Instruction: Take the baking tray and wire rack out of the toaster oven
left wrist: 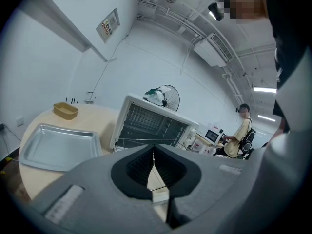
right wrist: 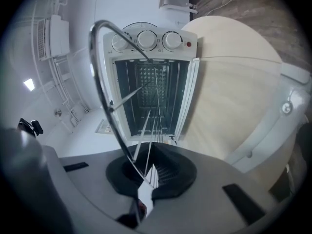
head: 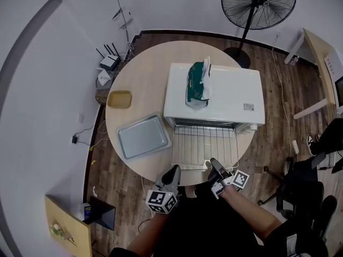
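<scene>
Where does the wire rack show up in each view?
Head view: wire rack lower centre, jutting from the toaster oven.
Left gripper view: thin wires at centre, before the oven.
Right gripper view: wires rising from bottom centre toward the oven.
Shared landmark: the white toaster oven.

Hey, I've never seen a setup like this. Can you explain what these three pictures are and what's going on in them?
There is no robot here: a person holds a two-jaw gripper in each hand. The head view looks down from a camera on the person's head. The other two views come from cameras riding on each gripper, looking along its jaws. On the round table stands a white toaster oven with a green bag on top. A baking tray lies beside the oven, with a small tan dish nearby. The wire rack sticks out of the oven's front. The right gripper is closed on the rack's front edge. The left gripper is shut near the rack's corner; whether it pinches a wire is unclear.
</scene>
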Tool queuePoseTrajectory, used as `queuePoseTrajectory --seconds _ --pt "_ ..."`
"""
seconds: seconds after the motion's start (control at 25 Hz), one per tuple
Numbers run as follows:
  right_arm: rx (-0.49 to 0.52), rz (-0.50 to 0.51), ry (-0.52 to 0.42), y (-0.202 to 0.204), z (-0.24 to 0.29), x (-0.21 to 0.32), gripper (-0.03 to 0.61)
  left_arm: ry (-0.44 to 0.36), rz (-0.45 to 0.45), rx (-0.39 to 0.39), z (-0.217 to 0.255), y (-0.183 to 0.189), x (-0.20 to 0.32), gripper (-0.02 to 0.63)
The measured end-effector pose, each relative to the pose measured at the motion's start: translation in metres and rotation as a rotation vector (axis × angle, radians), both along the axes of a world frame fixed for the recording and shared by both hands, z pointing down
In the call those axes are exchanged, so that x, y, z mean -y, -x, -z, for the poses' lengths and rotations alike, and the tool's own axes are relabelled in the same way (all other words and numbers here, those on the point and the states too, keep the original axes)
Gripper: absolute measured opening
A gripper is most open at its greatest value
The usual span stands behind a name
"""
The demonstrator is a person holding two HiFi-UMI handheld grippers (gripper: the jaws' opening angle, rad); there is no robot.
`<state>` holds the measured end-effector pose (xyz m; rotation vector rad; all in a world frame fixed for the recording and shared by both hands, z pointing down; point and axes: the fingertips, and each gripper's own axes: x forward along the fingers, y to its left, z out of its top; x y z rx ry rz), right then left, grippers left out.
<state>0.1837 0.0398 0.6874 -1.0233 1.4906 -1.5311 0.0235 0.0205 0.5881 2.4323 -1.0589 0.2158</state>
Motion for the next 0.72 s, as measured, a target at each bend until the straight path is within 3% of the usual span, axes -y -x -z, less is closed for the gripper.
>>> queuePoseTrajectory --seconds 0.32,0.72 --pt "-0.007 0.072 0.018 0.019 -0.009 -0.002 -0.002 0.009 0.06 0.002 -0.002 0.015 -0.011 0.018" --pt "-0.024 0.189 0.04 0.069 -0.015 0.004 0.0 0.02 0.195 0.009 -0.006 0.071 -0.021 0.018"
